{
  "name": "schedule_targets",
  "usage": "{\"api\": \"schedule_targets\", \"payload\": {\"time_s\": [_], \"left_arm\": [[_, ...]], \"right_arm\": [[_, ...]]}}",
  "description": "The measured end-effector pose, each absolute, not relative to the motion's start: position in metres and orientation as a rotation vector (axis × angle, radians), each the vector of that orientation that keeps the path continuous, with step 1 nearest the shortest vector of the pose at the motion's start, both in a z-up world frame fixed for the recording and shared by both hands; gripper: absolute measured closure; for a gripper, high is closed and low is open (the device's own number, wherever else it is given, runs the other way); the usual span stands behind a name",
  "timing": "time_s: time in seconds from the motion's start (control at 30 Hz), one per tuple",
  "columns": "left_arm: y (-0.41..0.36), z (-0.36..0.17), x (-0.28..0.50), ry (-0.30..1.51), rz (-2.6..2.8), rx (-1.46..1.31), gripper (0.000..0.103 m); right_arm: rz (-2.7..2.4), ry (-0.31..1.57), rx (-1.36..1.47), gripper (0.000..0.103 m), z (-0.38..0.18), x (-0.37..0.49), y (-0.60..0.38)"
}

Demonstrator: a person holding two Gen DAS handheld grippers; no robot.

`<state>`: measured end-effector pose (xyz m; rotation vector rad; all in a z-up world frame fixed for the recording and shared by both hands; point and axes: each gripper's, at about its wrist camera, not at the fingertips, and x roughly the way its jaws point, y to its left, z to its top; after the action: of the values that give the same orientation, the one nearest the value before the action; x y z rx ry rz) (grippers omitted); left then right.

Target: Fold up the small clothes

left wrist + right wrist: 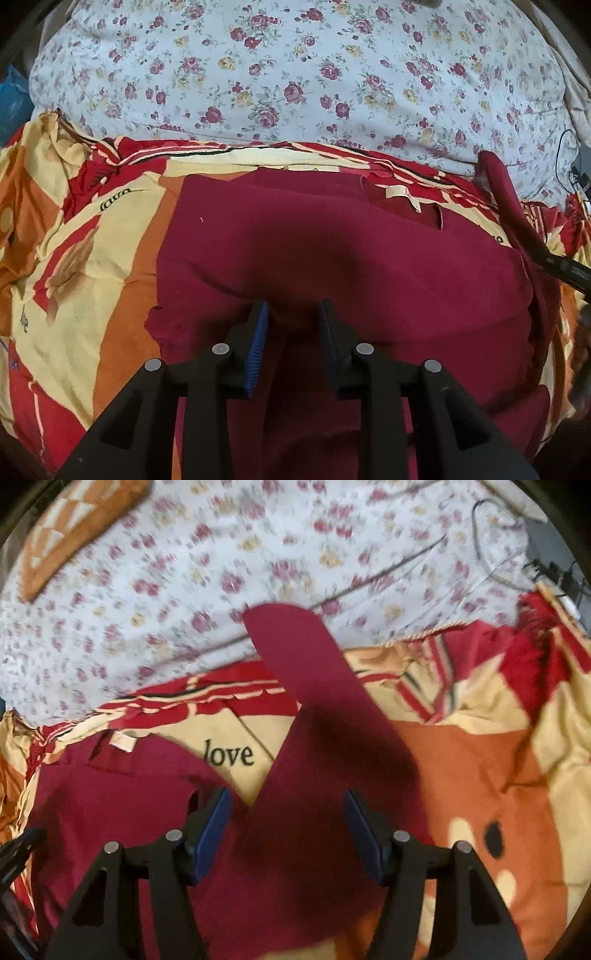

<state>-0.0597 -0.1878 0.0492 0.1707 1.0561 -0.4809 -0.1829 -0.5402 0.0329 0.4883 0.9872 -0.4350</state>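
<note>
left hand-held gripper [293, 314]: narrow, above maroon garment [332, 251] | right hand-held gripper [287, 814]: wide, sleeve [295, 657] ahead | blanket [480, 760] beneath

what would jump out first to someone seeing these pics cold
The dark red garment spread mid-frame on the loud red, orange and cream blanket, its sleeve raised toward the floral sheet behind. Then the open left gripper and right gripper low over it.
</note>
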Motion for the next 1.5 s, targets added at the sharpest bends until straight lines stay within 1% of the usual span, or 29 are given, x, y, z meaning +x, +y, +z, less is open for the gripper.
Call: {"api": "schedule_targets", "payload": {"time_s": [0.13,0.23,0.3,0.37,0.4,0.47,0.57,0.63,0.8,0.97,1.2,1.27,1.33,1.4,1.43,1.47,1.5], "left_arm": [[-0.190,0.048,-0.057,1.063,-0.484,0.172,0.085],[-0.190,0.048,-0.058,1.063,-0.488,0.166,0.085],[-0.189,0.047,-0.056,1.067,-0.491,0.163,0.084],[-0.188,0.047,-0.056,1.069,-0.492,0.160,0.084],[-0.188,0.047,-0.055,1.069,-0.492,0.157,0.084],[-0.188,0.047,-0.055,1.068,-0.490,0.155,0.084],[-0.189,0.046,-0.056,1.062,-0.483,0.165,0.084],[-0.190,0.046,-0.057,1.061,-0.480,0.172,0.084],[-0.188,0.047,-0.056,1.064,-0.480,0.166,0.084],[-0.187,0.048,-0.058,1.063,-0.478,0.170,0.084],[-0.178,0.056,-0.060,1.064,-0.493,0.122,0.084],[-0.175,0.060,-0.061,1.065,-0.505,0.086,0.084],[-0.171,0.065,-0.060,1.069,-0.531,0.024,0.084],[-0.174,0.067,-0.059,1.086,-0.563,-0.019,0.084],[-0.176,0.067,-0.058,1.097,-0.575,-0.028,0.084],[-0.179,0.067,-0.058,1.108,-0.587,-0.037,0.084],[-0.183,0.067,-0.058,1.117,-0.598,-0.047,0.084]], "right_arm": [[-0.538,1.029,0.452,0.037,0.014,-0.154,-0.555],[-0.563,1.061,0.480,0.037,-0.004,-0.137,-0.570],[-0.573,1.049,0.473,0.040,-0.006,-0.132,-0.573],[-0.584,1.041,0.471,0.062,-0.005,-0.131,-0.577],[-0.576,1.036,0.479,0.066,-0.005,-0.131,-0.578],[-0.554,1.024,0.505,0.078,-0.005,-0.136,-0.581],[-0.519,0.999,0.539,0.092,-0.002,-0.146,-0.583],[-0.487,0.965,0.580,0.094,0.003,-0.154,-0.583],[-0.386,0.896,0.632,0.094,0.023,-0.172,-0.577],[-0.266,0.834,0.620,0.094,0.058,-0.186,-0.559],[-0.008,0.761,0.569,0.094,0.104,-0.204,-0.500],[0.085,0.762,0.531,0.094,0.110,-0.215,-0.473],[0.143,0.798,0.492,0.094,0.104,-0.226,-0.450],[0.192,0.896,0.450,0.093,0.083,-0.229,-0.427],[0.192,0.951,0.426,0.084,0.071,-0.230,-0.418],[0.184,0.999,0.403,0.071,0.061,-0.232,-0.411],[0.176,1.025,0.390,0.067,0.055,-0.234,-0.407]]}}
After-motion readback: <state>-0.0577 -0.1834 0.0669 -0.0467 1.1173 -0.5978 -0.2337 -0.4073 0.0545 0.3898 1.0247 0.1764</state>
